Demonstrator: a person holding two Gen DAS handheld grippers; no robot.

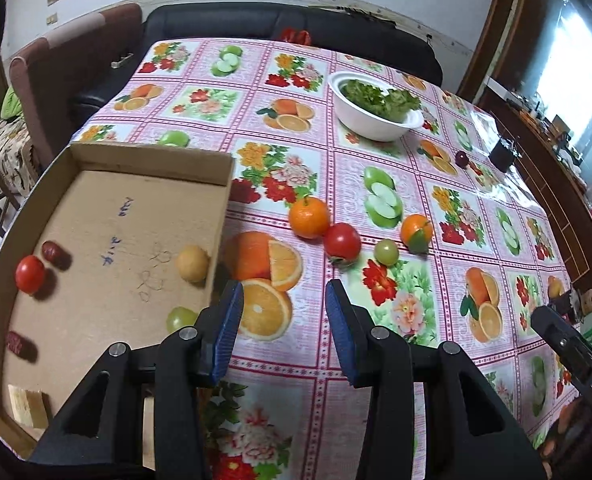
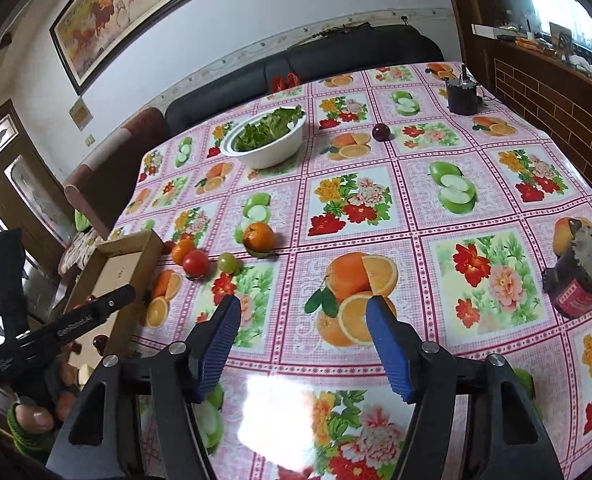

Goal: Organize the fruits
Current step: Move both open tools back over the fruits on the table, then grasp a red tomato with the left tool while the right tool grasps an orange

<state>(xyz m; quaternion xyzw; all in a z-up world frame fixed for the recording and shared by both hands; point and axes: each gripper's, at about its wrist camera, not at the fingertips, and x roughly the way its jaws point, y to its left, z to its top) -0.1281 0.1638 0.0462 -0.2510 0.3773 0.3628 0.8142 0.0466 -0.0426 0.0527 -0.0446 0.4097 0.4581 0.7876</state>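
An open cardboard box (image 1: 107, 240) lies at the left and holds a red tomato (image 1: 29, 274), two dark red dates (image 1: 55, 254), a yellow fruit (image 1: 191, 263) and a green fruit (image 1: 179, 318). On the fruit-print cloth beyond my left gripper (image 1: 283, 308) lie an orange (image 1: 309, 217), a red tomato (image 1: 342, 241), a small green fruit (image 1: 386, 252) and a green-tinged mandarin (image 1: 416, 233). A dark plum (image 1: 462, 159) sits farther back. My left gripper is open and holds nothing. My right gripper (image 2: 304, 320) is open over the printed oranges, well short of the fruit row (image 2: 195, 263).
A white bowl of green leaves (image 2: 267, 140) stands at the back of the table. A black cup (image 2: 461, 98) is at the far right corner and a dark jar (image 2: 584, 276) is at the right edge. A black sofa (image 2: 336, 56) runs behind the table.
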